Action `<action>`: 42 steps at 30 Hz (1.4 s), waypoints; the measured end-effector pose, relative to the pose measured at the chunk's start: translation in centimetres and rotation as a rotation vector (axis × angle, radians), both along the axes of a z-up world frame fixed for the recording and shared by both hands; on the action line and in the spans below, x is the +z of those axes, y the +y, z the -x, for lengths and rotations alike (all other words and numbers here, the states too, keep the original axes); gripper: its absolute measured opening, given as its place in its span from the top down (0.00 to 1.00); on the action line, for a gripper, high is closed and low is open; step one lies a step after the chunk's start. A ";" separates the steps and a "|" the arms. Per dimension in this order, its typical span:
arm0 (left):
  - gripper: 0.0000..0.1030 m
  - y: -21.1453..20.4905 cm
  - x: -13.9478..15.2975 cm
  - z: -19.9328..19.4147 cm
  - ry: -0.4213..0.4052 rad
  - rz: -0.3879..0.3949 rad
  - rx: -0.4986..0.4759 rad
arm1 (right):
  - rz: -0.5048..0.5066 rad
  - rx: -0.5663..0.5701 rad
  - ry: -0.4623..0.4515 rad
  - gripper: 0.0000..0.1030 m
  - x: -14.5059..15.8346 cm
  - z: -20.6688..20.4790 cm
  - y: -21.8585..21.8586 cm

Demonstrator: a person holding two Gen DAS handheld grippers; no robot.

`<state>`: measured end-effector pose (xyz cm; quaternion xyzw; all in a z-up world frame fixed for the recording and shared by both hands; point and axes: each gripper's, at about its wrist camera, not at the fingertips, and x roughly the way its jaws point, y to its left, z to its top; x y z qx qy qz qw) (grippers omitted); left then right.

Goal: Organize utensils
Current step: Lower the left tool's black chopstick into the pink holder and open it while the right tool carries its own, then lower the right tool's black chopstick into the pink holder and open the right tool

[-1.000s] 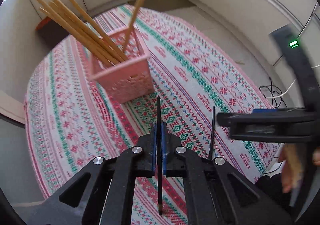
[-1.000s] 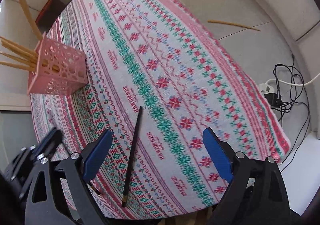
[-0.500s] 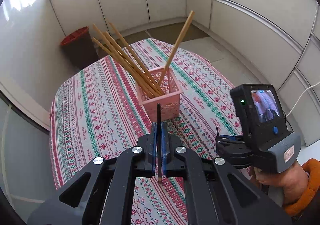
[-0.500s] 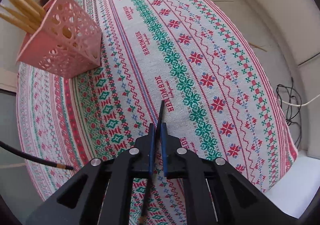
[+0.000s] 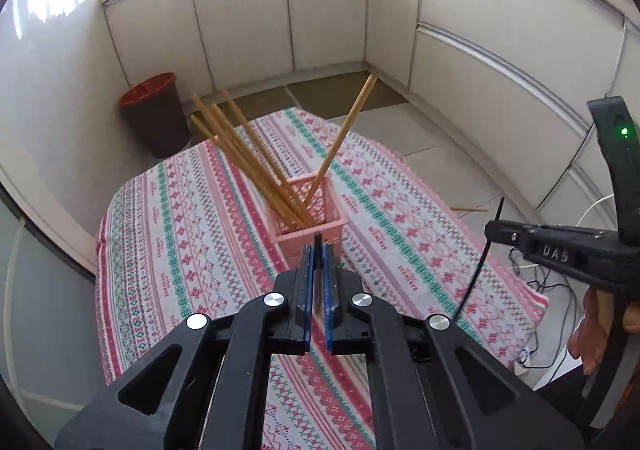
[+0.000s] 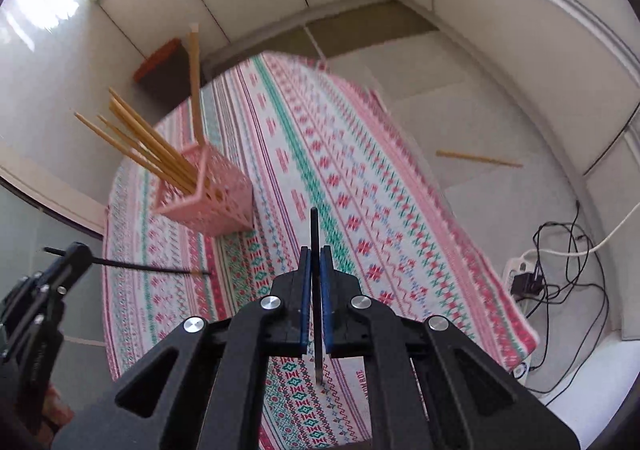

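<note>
We hold one black chopstick [image 5: 317, 250] clamped in the left gripper [image 5: 317, 278] and another black chopstick [image 6: 315, 250] in the right gripper [image 6: 315, 290]. We judge both lifted and ready for delivery. Next, we must tip each into the pink basket [image 5: 310, 232] at frame centre.

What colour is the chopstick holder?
Pink, with lattice sides; clearest in the right wrist view.

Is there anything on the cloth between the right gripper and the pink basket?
No. In the right wrist view, only bare patterned tablecloth lies between the right gripper, shut on a black chopstick, and the pink basket.
</note>
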<state>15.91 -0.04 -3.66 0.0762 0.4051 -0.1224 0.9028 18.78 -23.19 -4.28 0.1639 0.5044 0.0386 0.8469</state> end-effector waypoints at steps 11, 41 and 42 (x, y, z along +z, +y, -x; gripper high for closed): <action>0.97 0.2 7.4 -0.6 -0.153 0.133 0.003 | -0.137 -0.016 -0.220 0.95 9.7 -0.8 -1.2; 0.63 5.5 7.3 -5.5 -0.246 0.196 0.222 | -0.117 0.075 -0.282 0.95 11.6 -7.7 6.0; 0.62 5.7 7.3 -5.5 -0.243 0.196 0.228 | -0.112 0.080 -0.278 0.95 11.2 -7.9 6.4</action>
